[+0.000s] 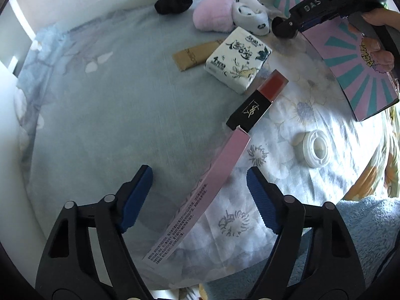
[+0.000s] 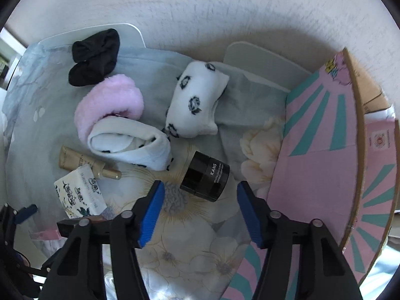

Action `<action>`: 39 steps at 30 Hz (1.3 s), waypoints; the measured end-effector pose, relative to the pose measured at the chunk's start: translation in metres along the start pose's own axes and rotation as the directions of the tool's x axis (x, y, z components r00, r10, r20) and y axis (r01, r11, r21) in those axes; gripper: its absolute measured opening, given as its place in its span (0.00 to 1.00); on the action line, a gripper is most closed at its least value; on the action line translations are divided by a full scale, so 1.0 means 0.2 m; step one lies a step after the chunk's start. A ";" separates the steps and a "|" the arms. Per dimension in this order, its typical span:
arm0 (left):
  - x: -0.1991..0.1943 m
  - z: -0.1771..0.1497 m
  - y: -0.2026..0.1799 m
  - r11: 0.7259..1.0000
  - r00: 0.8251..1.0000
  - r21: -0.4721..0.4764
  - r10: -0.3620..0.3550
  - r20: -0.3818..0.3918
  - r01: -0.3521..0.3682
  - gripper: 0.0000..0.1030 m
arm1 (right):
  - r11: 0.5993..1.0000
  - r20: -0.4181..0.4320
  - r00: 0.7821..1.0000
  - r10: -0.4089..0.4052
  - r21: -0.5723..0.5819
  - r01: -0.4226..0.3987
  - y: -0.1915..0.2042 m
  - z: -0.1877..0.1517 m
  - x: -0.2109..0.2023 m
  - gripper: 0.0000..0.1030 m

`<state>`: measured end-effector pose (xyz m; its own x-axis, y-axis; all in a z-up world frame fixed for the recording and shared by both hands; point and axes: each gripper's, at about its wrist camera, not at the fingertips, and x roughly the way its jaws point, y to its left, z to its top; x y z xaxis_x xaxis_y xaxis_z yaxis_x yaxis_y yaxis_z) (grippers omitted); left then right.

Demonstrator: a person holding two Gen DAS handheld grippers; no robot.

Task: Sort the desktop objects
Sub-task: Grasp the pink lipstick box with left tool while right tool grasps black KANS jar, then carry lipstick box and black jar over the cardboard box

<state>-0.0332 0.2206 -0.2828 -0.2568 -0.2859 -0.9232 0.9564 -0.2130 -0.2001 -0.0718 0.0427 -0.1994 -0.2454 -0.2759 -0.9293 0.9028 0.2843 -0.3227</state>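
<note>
My left gripper (image 1: 200,187) is open and empty above a long pink box (image 1: 200,200) that lies between its fingers. A black and red lipstick box (image 1: 257,101) lies beyond it, then a white tissue pack (image 1: 237,60) and a tan tube (image 1: 197,55). My right gripper (image 2: 200,200) is open and empty just before a black KANS jar (image 2: 206,176) lying on its side. Beyond it lie white patterned socks (image 2: 197,102), a pink fluffy roll (image 2: 110,102) and a black scrunchie (image 2: 96,57). The right gripper also shows at the left wrist view's top right (image 1: 285,27).
A pink and teal cardboard box (image 2: 322,135) stands at the right, also seen in the left wrist view (image 1: 360,70). A white round lid (image 1: 316,148) lies on the floral cloth (image 1: 100,125). A blue towel (image 1: 370,225) is at the lower right. A white wall (image 2: 200,7) is behind.
</note>
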 end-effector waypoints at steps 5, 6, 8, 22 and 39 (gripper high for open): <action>0.00 -0.01 0.00 1.000 1.000 0.001 0.011 0.013 -0.011 0.64 | 0.998 -0.009 0.999 0.041 0.049 -0.041 -0.03 0.00 0.02 0.44; -0.01 -0.01 0.00 1.000 1.000 -0.004 0.013 0.014 -0.013 0.63 | 0.997 -0.010 0.999 0.051 0.059 -0.050 -0.04 0.00 0.02 0.42; -0.01 -0.01 0.00 1.000 1.000 -0.013 0.012 0.017 -0.012 0.59 | 0.994 -0.009 0.997 0.075 0.084 -0.073 -0.05 -0.01 0.03 0.36; -0.07 -0.05 0.14 0.986 0.998 -0.164 -0.004 0.058 0.013 0.14 | 0.987 0.001 0.995 0.100 0.127 -0.100 -0.05 -0.04 0.01 0.28; -0.28 0.08 0.25 0.971 0.996 -0.240 0.023 0.088 -0.001 0.12 | 0.990 0.034 0.994 0.102 0.095 -0.105 -0.03 -0.11 -0.18 0.28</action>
<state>0.0272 0.2120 -0.2359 -0.2464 -0.3718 -0.8950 0.9621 0.0177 -0.2722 -0.0757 0.0706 -0.1677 -0.1398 -0.2766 -0.9508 0.9531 0.2229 -0.2050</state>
